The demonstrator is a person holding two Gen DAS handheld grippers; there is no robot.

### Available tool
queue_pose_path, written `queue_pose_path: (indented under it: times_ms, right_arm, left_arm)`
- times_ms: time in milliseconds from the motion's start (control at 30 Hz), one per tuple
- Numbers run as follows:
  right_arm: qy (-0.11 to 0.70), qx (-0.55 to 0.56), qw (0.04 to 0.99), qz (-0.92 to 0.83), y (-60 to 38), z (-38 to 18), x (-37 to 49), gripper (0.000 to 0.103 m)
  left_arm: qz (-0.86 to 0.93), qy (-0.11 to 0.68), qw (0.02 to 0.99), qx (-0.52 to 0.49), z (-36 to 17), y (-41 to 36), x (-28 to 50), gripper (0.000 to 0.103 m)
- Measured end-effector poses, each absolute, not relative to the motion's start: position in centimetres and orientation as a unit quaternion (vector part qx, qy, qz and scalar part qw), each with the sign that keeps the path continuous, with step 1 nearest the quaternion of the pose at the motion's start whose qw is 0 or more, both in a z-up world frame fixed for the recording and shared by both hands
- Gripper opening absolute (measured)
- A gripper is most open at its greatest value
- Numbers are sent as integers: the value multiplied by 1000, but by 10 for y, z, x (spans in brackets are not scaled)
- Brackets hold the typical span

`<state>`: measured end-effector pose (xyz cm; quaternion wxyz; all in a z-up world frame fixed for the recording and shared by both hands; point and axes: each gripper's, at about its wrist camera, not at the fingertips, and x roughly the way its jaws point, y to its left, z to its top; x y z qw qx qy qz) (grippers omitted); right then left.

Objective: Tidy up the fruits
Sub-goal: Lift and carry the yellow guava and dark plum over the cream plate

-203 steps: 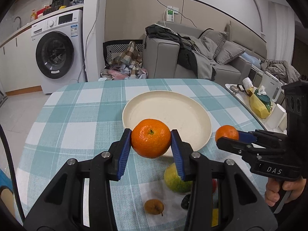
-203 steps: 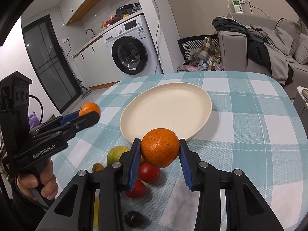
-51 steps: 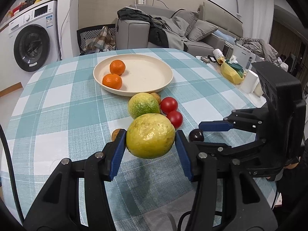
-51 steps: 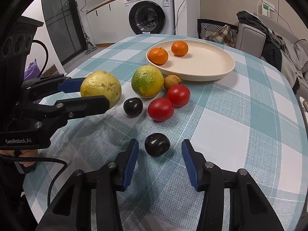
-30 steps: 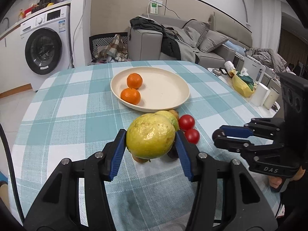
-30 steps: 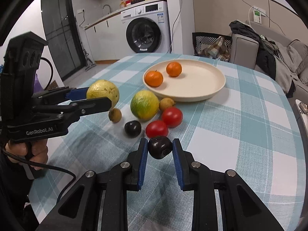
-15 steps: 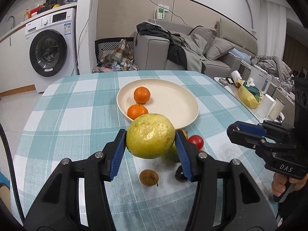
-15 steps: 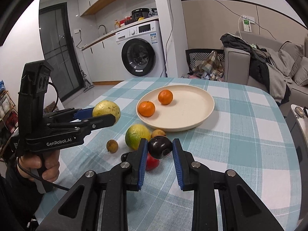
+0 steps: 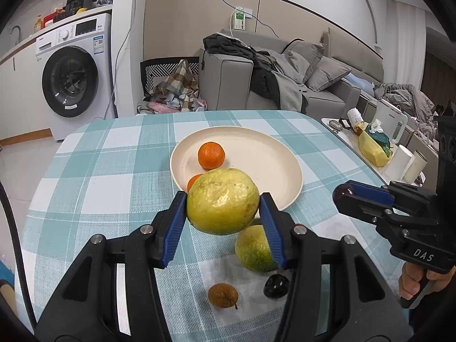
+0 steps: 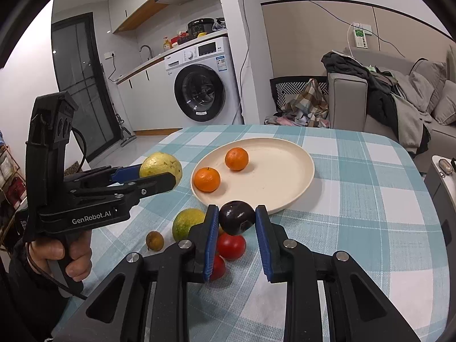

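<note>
My left gripper is shut on a large yellow-green guava, held in the air just short of the cream plate. The plate holds two oranges. My right gripper is shut on a dark plum, held above the table near the plate's front rim. The left gripper with the guava also shows in the right wrist view. On the cloth lie a green citrus, a small brown fruit, another dark plum and two red tomatoes.
The round table carries a teal checked cloth. A side table with a kettle and cups stands to the right. A washing machine and a grey sofa with clothes stand behind the table.
Both grippers have risen and moved toward the plate with their fruit. About a second earlier the right gripper closed on the dark plum and lifted it.
</note>
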<state>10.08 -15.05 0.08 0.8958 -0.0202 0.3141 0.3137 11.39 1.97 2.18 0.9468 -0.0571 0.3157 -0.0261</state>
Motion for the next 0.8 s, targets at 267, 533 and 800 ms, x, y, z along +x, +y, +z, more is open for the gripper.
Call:
queue_pose_path:
  times_ms: [267,533,800]
  right_arm:
    - [318,-19,894,314,-146,1,119,27]
    - [330,-5,891,312,-144,-2,141,27]
    - [348,1,886,308,-142,-11,158,27]
  left_arm:
    - [-27,320,946,-50,16,17,137,49]
    - [-30,326,944,-35,9,12,159,49]
    - [-41,337,940,-30,-1,8,174,49]
